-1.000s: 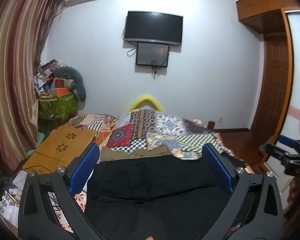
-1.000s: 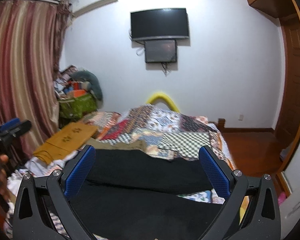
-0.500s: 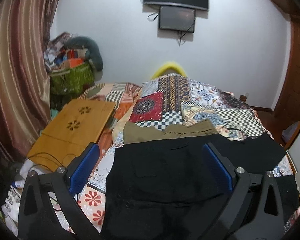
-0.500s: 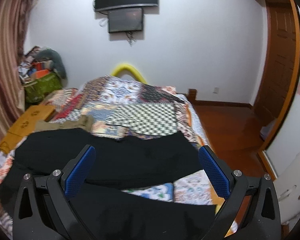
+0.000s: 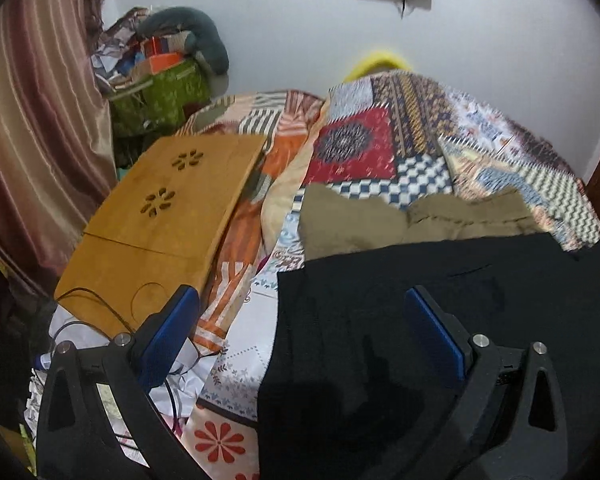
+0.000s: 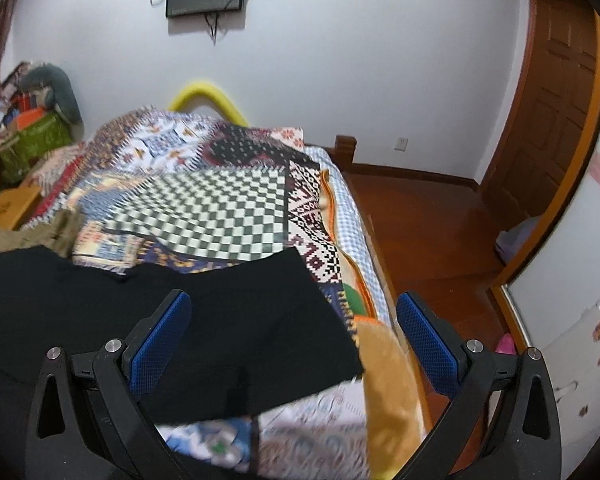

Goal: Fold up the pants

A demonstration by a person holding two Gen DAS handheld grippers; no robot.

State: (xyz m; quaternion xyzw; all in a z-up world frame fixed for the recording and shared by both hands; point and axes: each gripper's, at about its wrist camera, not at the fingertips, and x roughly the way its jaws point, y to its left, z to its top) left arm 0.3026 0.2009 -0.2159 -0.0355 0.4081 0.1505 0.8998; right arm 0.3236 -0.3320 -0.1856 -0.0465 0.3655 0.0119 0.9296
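Two hand-held grippers (image 5: 300, 328) (image 6: 292, 328) spread wide above flat matte black pants (image 5: 420, 320).

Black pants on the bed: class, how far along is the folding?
Done: the black pants lie spread across the quilt; no fold shows. In hand: nothing; the left gripper and right gripper hover open above them. Left: grasp the cloth and make every fold.

We see our left tool (image 5: 302, 333) and right tool (image 6: 294, 328) built alike: black angular frames with triangular cut-outs, silver screws at the joints, and blue textured pads (image 6: 427, 343) lining each finger.
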